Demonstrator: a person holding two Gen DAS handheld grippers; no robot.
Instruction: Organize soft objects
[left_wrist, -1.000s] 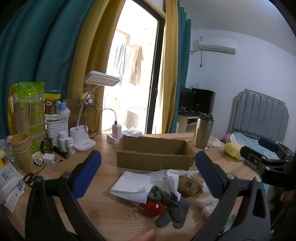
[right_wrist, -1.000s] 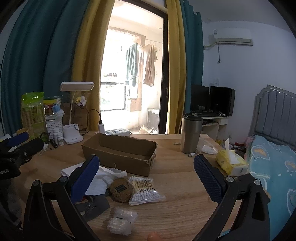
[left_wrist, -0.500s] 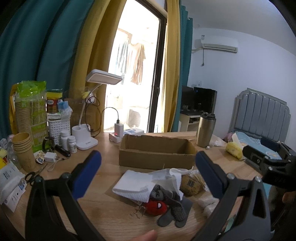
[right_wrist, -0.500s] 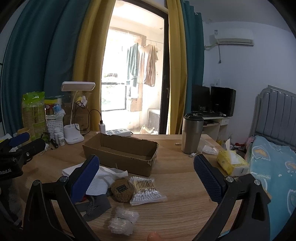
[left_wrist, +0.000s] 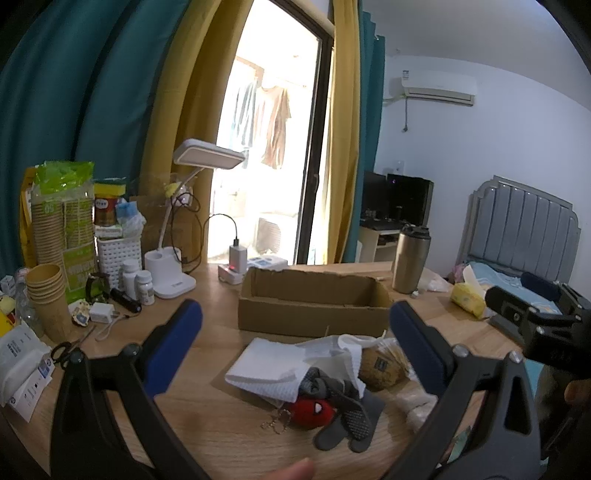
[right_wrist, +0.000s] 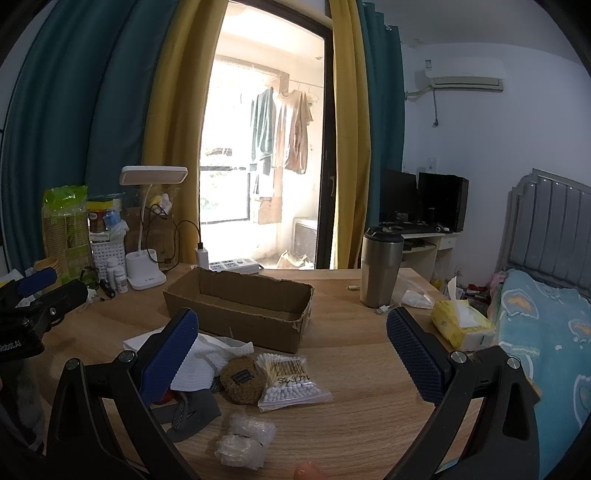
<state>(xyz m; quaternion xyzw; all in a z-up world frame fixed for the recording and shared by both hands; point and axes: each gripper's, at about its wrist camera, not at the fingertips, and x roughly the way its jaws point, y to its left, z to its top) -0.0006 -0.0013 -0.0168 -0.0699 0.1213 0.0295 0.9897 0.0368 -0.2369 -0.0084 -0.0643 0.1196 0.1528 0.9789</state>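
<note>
An open, empty cardboard box (left_wrist: 314, 310) (right_wrist: 240, 302) sits mid-table. In front of it lies a heap: white cloths (left_wrist: 269, 365) (right_wrist: 195, 365), a red plush keychain (left_wrist: 312, 413), a grey dotted glove (left_wrist: 347, 417) (right_wrist: 192, 406), a brown round pad (left_wrist: 380, 367) (right_wrist: 242, 380), a bag of cotton swabs (right_wrist: 291, 380) and a clear wad of wrap (right_wrist: 245, 441). My left gripper (left_wrist: 291, 350) hovers open above the heap. My right gripper (right_wrist: 291, 354) is open too, over the swabs and pad. Neither holds anything.
A desk lamp (left_wrist: 173, 258), bottles, paper cups (left_wrist: 44, 295) and a charger crowd the table's left. A steel tumbler (right_wrist: 380, 269) and yellow tissue pack (right_wrist: 460, 325) stand right. A bed (right_wrist: 546, 332) lies beyond the right edge.
Both grippers have drifted slightly forward toward the heap and box; nothing on the table has moved.
</note>
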